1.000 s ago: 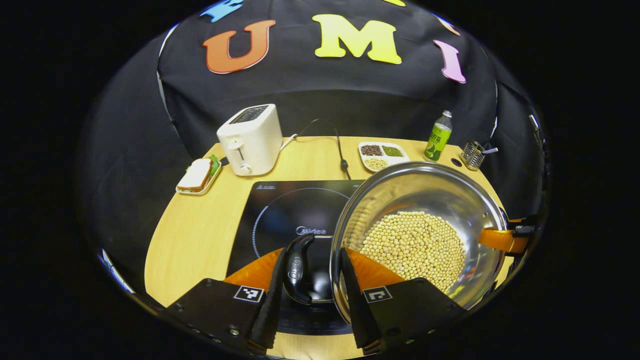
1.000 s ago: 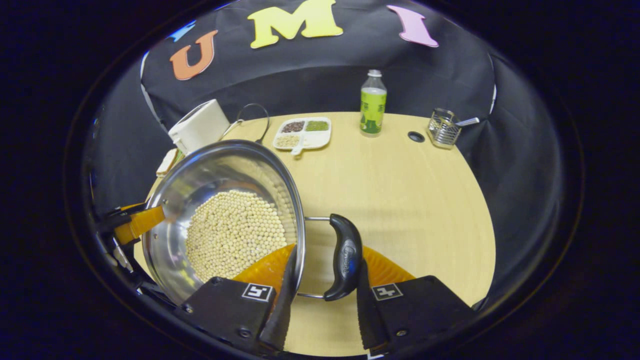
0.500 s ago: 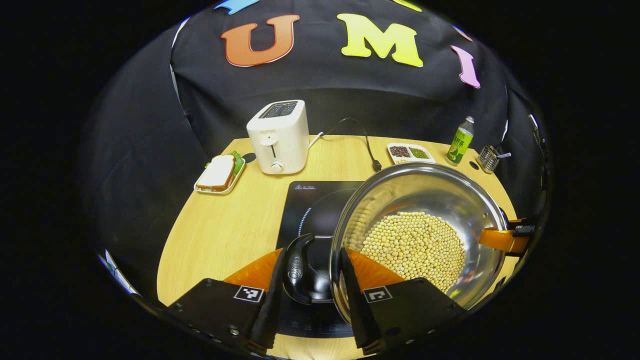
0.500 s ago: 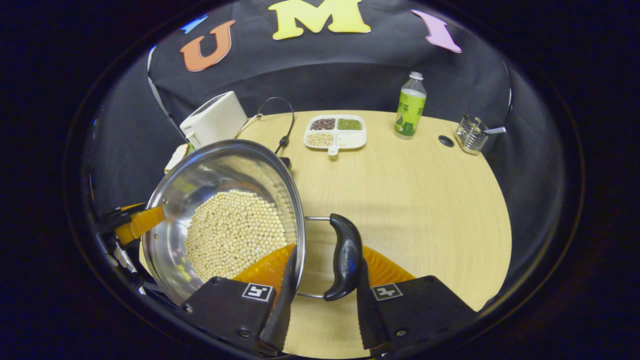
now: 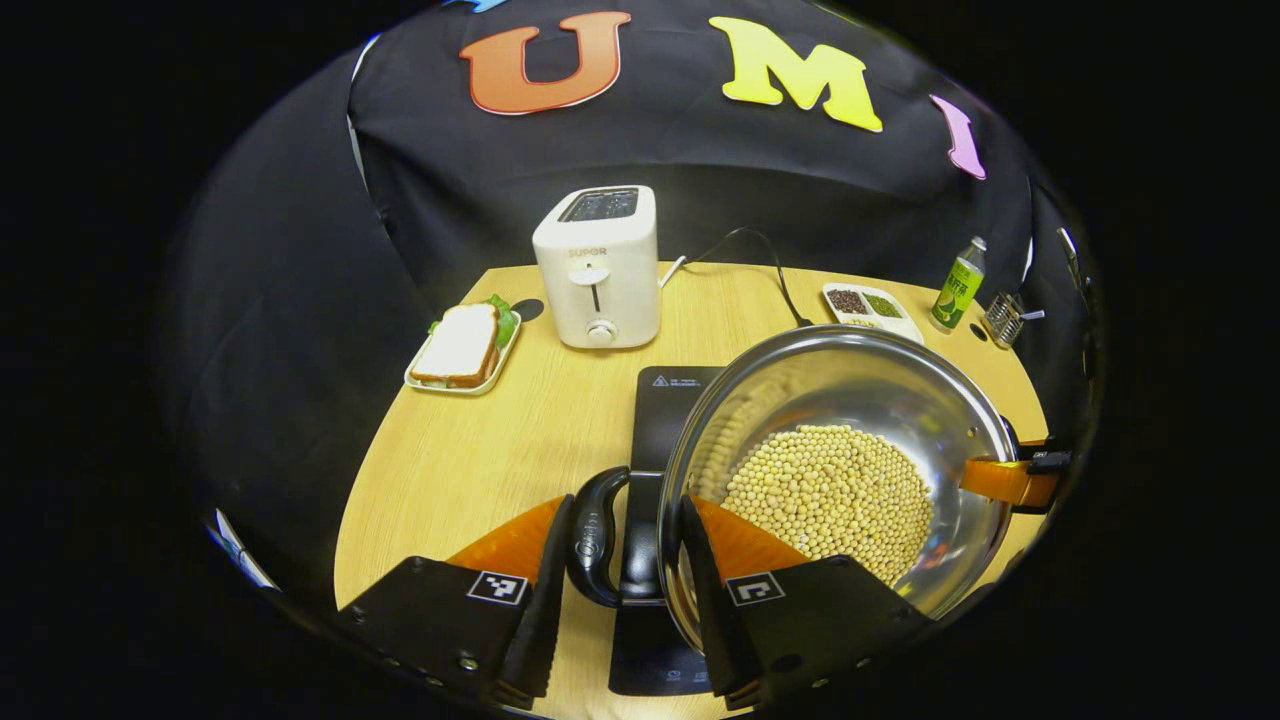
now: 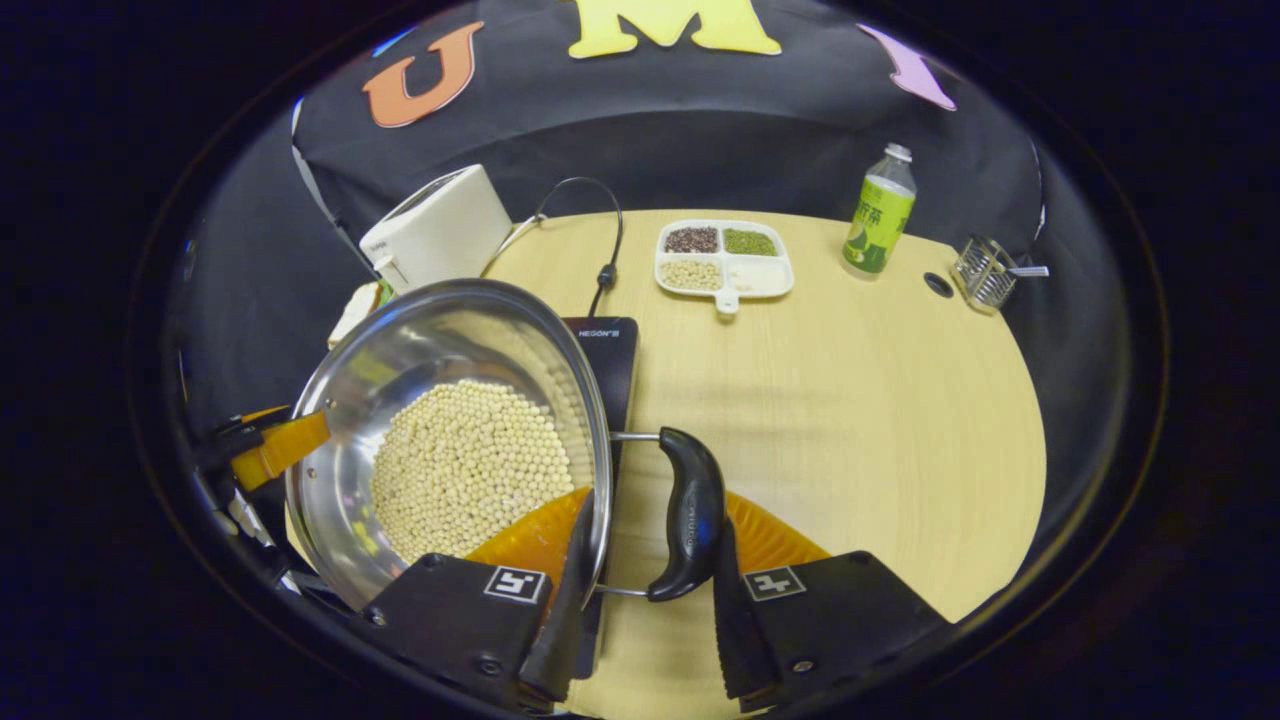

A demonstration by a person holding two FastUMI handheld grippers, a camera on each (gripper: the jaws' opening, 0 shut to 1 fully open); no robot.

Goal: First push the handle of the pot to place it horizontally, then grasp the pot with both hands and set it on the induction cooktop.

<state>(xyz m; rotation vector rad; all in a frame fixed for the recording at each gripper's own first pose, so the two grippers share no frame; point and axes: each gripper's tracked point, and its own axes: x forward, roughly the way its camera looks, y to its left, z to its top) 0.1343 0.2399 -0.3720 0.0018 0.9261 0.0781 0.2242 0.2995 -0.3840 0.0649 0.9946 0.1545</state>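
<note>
A steel pot [image 5: 850,390] holding soybeans [image 5: 825,495] hangs between both grippers. My left gripper [image 5: 620,590] is shut on the pot's black left handle [image 5: 592,540], one finger outside the handle and the other inside the rim. My right gripper [image 6: 650,600] is shut the same way on the right handle [image 6: 688,520] of the pot [image 6: 420,340]. The black induction cooktop [image 5: 668,400] lies under the pot's left half, and its far corner [image 6: 610,350] peeks out beside the rim. The right gripper's orange finger [image 5: 1005,480] shows at the pot's far side.
On the wooden table [image 6: 850,400] stand a white toaster [image 5: 598,265] with its cord [image 6: 600,230], a sandwich on a small tray [image 5: 462,345], a divided dish of beans [image 6: 725,260], a green bottle [image 6: 877,212] and a wire holder [image 6: 985,272].
Both grippers have carried the pot leftward across the table. The cooktop, earlier off to the pot's left, now lies beneath it. The grips on the handles are unchanged.
</note>
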